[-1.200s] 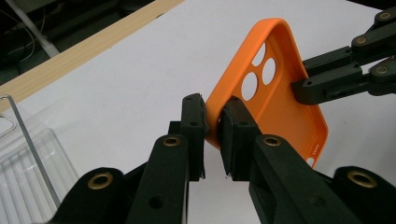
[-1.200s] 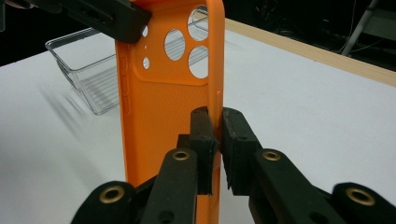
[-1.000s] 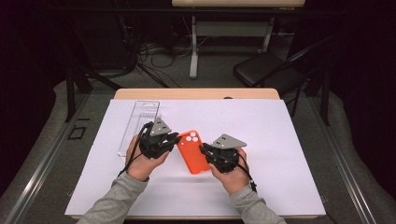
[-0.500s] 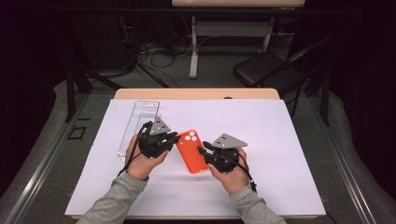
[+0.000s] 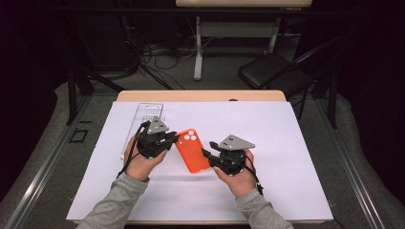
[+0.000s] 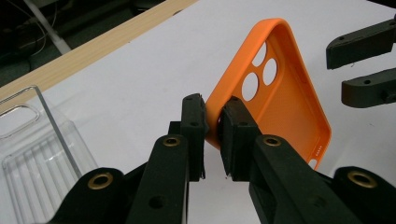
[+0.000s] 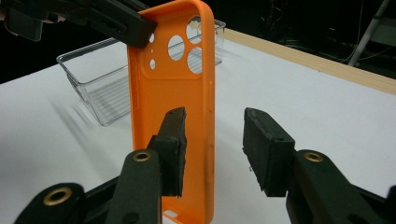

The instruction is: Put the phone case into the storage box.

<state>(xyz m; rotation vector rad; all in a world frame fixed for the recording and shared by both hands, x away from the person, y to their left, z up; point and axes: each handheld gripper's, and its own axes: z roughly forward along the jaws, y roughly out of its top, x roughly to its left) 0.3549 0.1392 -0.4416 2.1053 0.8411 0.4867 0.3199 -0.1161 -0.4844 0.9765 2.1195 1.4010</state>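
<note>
An orange phone case point(image 5: 192, 150) with three camera holes is held tilted above the white sheet. My left gripper point(image 5: 173, 139) is shut on its rim beside the camera holes; in the left gripper view the pads point(image 6: 236, 126) pinch that orange edge point(image 6: 285, 93). My right gripper point(image 5: 207, 155) is at the case's lower end. Its jaws have just been opening. In the right gripper view the case's side wall point(image 7: 173, 88) stands between the parted pads point(image 7: 264, 144), which do not press on it. The left gripper point(image 7: 135, 28) shows at the case's top.
A clear plastic tray point(image 5: 143, 119) lies on the white sheet point(image 5: 286, 143) left of my left hand, also seen in the left gripper view as a ribbed tray point(image 6: 32, 144). The wooden table edge point(image 5: 200, 95) runs along the back. A black chair point(image 5: 277, 71) stands beyond.
The right gripper's jaws have spread apart and let go of the case's lower end. The left gripper keeps its hold and the case stays where it was.
</note>
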